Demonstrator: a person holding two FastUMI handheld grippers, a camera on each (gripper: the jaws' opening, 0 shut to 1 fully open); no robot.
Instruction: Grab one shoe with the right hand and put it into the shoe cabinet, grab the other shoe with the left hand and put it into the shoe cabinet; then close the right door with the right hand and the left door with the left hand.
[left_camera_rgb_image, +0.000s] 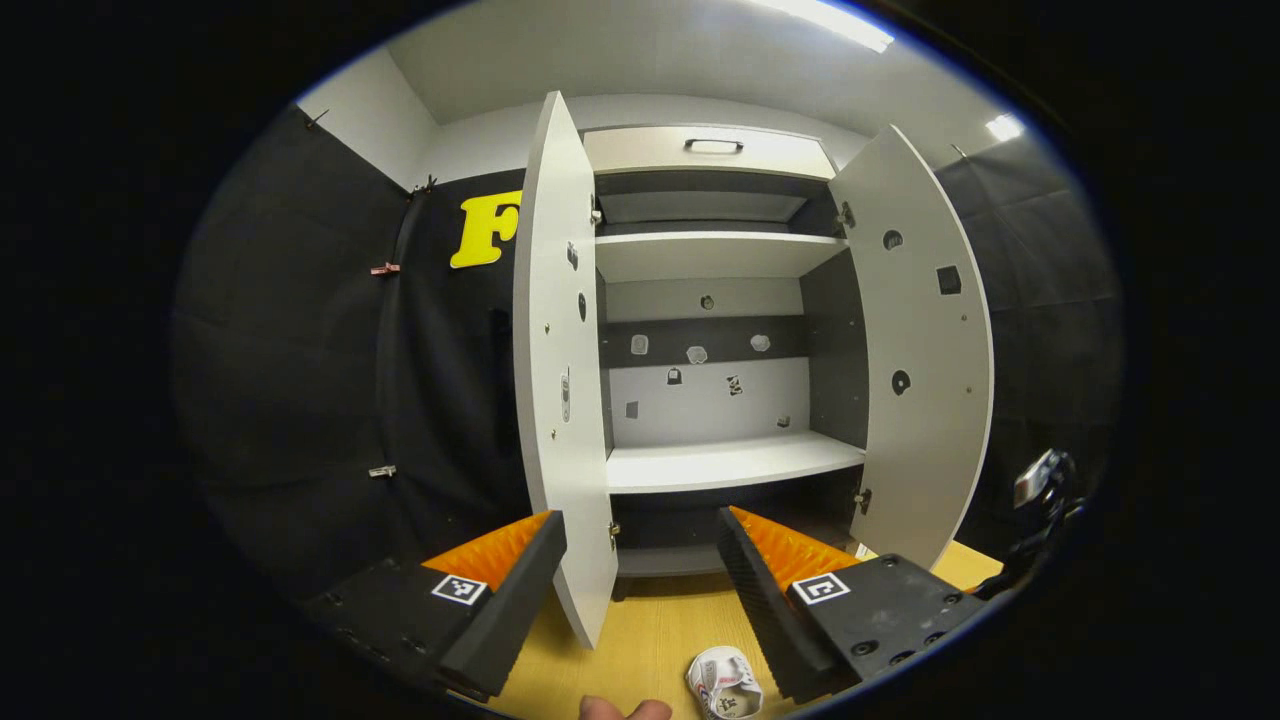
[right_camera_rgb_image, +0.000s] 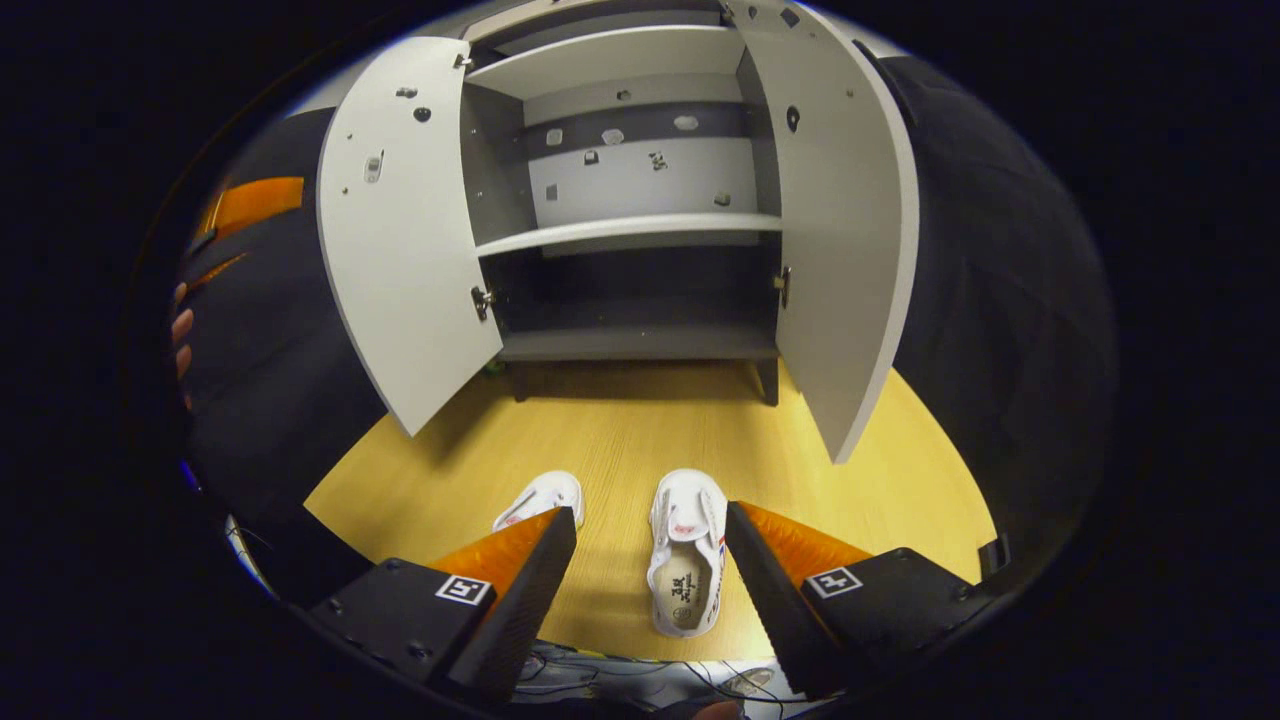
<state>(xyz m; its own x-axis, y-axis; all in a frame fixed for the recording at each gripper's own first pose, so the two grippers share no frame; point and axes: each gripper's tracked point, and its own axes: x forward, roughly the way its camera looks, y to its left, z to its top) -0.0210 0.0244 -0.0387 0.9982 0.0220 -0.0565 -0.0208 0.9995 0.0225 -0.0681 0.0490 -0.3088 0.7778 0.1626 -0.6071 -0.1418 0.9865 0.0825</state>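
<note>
Two white shoes lie on the wooden floor in front of the shoe cabinet (right_camera_rgb_image: 640, 345). In the right gripper view one shoe (right_camera_rgb_image: 686, 552) lies between my right gripper's (right_camera_rgb_image: 650, 530) open fingers, lower than them, toe toward the cabinet. The other shoe (right_camera_rgb_image: 540, 498) lies just left, partly behind the left finger. Both cabinet doors stand open: the left door (right_camera_rgb_image: 400, 230) and the right door (right_camera_rgb_image: 845, 220). In the left gripper view my left gripper (left_camera_rgb_image: 640, 535) is open and held high, facing the cabinet (left_camera_rgb_image: 730, 460), with a shoe (left_camera_rgb_image: 724, 682) low by its right finger.
The cabinet holds several bare shelves (left_camera_rgb_image: 715, 255) and a dark bottom compartment (right_camera_rgb_image: 640, 290). The left door (left_camera_rgb_image: 560, 380) stands close ahead of the left gripper. The other gripper with a hand (right_camera_rgb_image: 182, 330) shows at the left of the right gripper view. Cables (right_camera_rgb_image: 640, 675) lie on the floor near me.
</note>
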